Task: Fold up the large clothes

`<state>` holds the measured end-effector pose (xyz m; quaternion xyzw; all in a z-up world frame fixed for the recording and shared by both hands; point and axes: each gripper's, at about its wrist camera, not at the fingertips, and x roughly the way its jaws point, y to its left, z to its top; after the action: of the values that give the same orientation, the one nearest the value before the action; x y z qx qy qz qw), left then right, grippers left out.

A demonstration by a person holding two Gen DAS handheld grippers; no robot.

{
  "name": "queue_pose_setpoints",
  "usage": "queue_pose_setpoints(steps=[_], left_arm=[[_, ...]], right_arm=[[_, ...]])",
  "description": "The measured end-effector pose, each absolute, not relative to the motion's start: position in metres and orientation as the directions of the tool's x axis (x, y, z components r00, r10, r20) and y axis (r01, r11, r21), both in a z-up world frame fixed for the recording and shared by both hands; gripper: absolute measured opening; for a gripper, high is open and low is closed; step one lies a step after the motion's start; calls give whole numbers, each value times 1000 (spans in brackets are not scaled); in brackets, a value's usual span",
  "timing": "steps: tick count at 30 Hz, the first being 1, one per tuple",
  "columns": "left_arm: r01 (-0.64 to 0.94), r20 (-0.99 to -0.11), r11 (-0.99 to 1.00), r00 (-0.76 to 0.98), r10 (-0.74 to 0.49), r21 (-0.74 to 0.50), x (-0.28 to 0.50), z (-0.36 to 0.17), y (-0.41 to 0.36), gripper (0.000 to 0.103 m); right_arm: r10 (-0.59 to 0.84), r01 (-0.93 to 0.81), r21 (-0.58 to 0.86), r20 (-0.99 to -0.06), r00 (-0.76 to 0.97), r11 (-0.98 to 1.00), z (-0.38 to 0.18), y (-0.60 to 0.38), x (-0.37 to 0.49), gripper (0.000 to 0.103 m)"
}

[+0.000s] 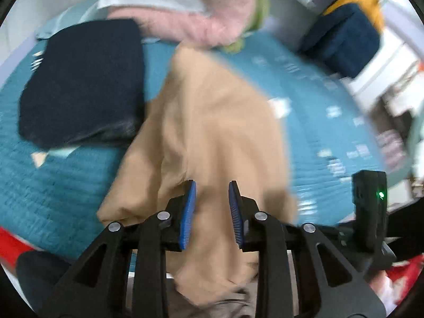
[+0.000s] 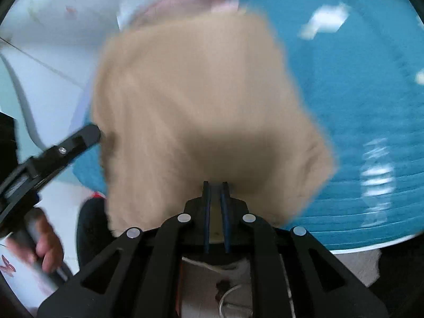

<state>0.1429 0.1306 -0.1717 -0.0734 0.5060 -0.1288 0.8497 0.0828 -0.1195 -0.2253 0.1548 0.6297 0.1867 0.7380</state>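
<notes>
Bed [image 1: 66, 185] in teal carries everything: tan garment [image 1: 212, 122] sprawls lengthwise away from both tools, beside a folded navy stack [image 1: 82, 79]. Right tool [image 2: 215, 185] pinches its near edge, blades narrow; left tool [image 1: 212, 185] gapes over cloth, holding nothing.

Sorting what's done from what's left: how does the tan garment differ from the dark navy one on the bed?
The tan garment is loose and rumpled, clamped by the right gripper; the dark navy garment is a compact folded block that neither gripper touches. The tan one spreads wider and hangs off the near edge; the navy one sits wholly on the teal bedspread. Both are plain, single-colour clothes.
</notes>
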Motion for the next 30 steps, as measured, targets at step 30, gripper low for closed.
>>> queue_pose_setpoints(steps=[30], left_arm=[[185,-828,938,440,-347,-295,138,-147,152,10]], right_arm=[[490,-134,471,-843,222,872,-154,-178,92,9]])
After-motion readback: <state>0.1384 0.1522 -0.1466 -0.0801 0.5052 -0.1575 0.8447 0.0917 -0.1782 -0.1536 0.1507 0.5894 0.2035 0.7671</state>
